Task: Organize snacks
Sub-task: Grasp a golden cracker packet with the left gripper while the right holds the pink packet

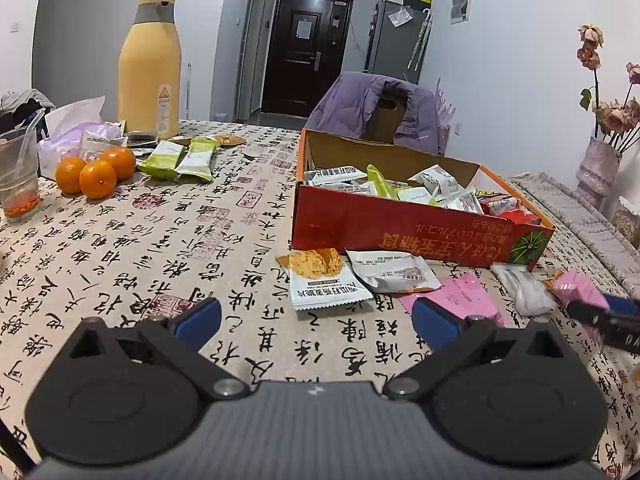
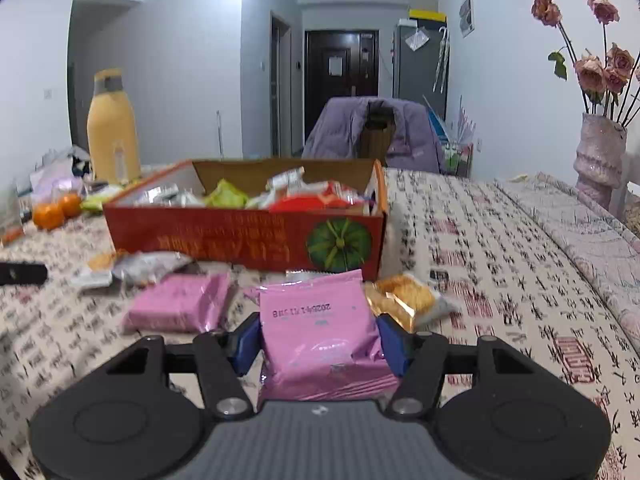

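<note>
A red cardboard box [image 1: 400, 232] [image 2: 240, 240] holding several snack packets stands on the table. My right gripper [image 2: 320, 342] is shut on a pink snack packet [image 2: 320, 320], its blue pads [image 2: 394, 344] pressing both sides, lifted just in front of the box. The left wrist view catches that gripper [image 1: 600, 316] with the pink packet [image 1: 580, 288] at its right edge. A second pink packet [image 2: 180, 300] [image 1: 464, 292], a golden packet [image 2: 404, 296] and a silver packet [image 1: 392, 276] lie loose near the box. My left gripper [image 1: 316, 320] is open over the cloth, just short of a white packet with an orange picture [image 1: 320, 280].
A yellow thermos [image 1: 150, 68], three oranges [image 1: 96, 172], green packets [image 1: 180, 158] and a plastic cup [image 1: 18, 176] sit at the far left. A vase of dried roses [image 2: 600, 156] stands on the right. Behind the table is a chair draped with a purple jacket [image 1: 380, 108].
</note>
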